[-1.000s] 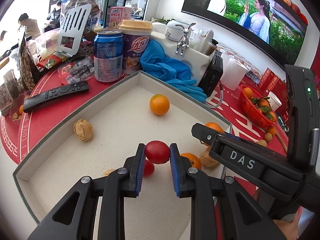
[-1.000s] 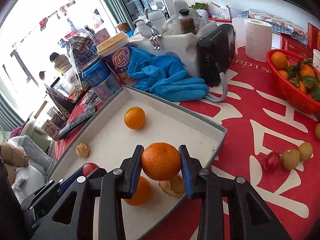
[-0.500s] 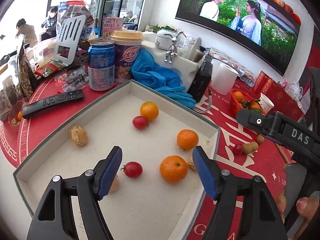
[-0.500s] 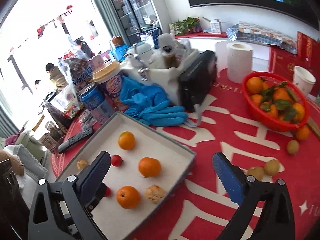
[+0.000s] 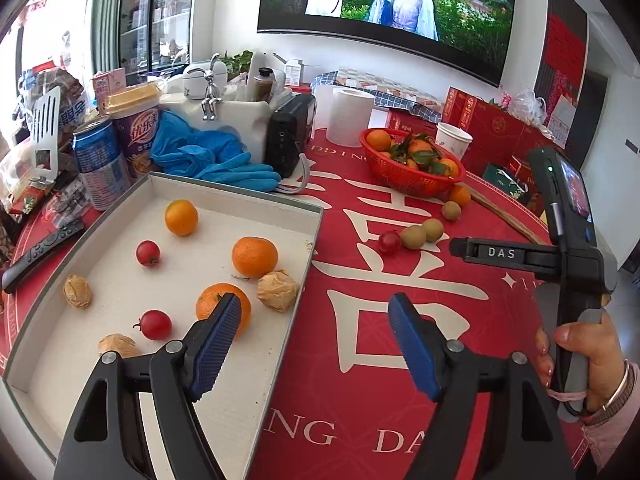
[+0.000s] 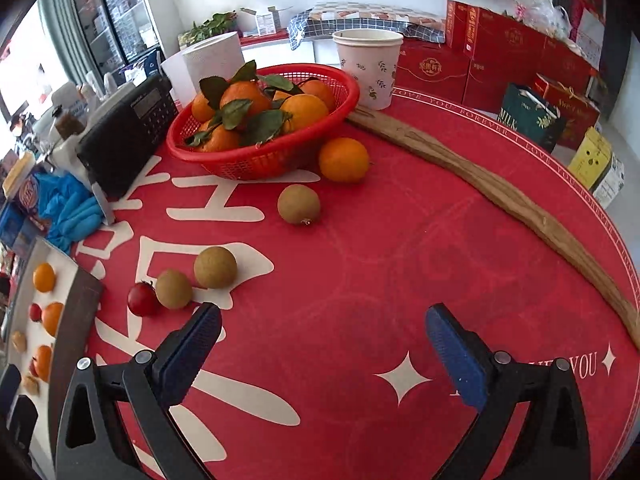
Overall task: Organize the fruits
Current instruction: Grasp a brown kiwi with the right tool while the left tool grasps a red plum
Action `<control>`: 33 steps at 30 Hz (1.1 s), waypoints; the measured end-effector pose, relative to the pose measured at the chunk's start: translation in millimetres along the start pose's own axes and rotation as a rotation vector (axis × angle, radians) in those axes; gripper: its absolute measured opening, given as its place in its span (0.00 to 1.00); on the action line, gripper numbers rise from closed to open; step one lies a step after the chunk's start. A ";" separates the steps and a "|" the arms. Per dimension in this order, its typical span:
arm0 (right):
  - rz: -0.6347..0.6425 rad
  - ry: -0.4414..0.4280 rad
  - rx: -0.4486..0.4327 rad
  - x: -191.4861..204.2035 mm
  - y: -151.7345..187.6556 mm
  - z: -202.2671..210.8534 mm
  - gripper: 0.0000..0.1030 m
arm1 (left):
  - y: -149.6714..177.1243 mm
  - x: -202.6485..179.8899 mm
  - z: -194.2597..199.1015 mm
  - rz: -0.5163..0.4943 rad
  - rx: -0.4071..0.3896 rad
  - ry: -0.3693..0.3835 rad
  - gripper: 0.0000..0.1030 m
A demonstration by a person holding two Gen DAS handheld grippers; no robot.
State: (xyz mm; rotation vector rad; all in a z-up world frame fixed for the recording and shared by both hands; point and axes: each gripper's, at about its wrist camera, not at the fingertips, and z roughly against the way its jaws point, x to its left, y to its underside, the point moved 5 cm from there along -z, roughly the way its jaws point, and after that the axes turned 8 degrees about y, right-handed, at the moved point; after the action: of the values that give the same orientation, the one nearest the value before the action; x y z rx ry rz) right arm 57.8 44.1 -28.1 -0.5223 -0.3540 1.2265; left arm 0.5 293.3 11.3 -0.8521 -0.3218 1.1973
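Legibly, "DAS" on right hand-held gripper (image 5: pixel 486 252), "MILK" on green bag (image 6: pixel 530 120)

Each black hand-held gripper (image 5: pixel 312 340) has blue ribbed pads (image 5: pixel 212 344), silver screws and "DAS" lettering.

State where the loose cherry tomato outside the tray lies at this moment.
In the right wrist view, the cherry tomato lies on the red tablecloth at lower left, touching a brown longan and close beside the tray.

Three oranges (image 5: pixel 254 257), two cherry tomatoes (image 5: pixel 148 253) and three walnuts (image 5: pixel 277 290) are spread in the white tray (image 5: pixel 280 344); a tomato (image 6: pixel 141 299) and brown fruits (image 6: pixel 215 267) are left on the red cloth.
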 end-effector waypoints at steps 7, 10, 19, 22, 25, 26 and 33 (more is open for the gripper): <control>0.081 -0.015 -0.029 32.4 -6.3 -12.3 0.84 | 3.6 2.1 -3.6 0.001 0.014 -0.002 0.77; 0.100 -0.017 -0.050 42.7 -11.5 -15.6 0.75 | 4.4 1.2 -5.7 -0.004 0.019 0.000 0.77; 0.125 -0.036 -0.062 39.5 -0.7 -5.0 0.26 | 9.5 -13.9 -11.1 -0.063 0.034 0.017 0.77; 0.065 -0.073 -0.034 15.8 18.0 11.7 0.26 | 10.5 -24.8 -17.6 -0.113 0.049 0.004 0.77; 0.036 -0.089 -0.036 -8.8 39.4 30.2 0.27 | 5.9 -39.1 -27.3 -0.137 0.081 0.016 0.77; 0.026 -0.100 -0.042 -16.1 45.7 35.2 0.27 | 3.4 -45.7 -32.1 -0.149 0.095 0.027 0.77; -0.028 -0.167 -0.060 -48.0 56.8 48.6 0.27 | -21.1 -83.6 -85.9 -0.292 0.159 -0.022 0.68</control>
State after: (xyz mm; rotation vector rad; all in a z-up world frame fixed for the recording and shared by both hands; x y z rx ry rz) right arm -27.5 21.3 -18.3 -0.4657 -0.5392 1.2389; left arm 38.8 180.3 -12.5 -0.6297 -0.3512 0.9473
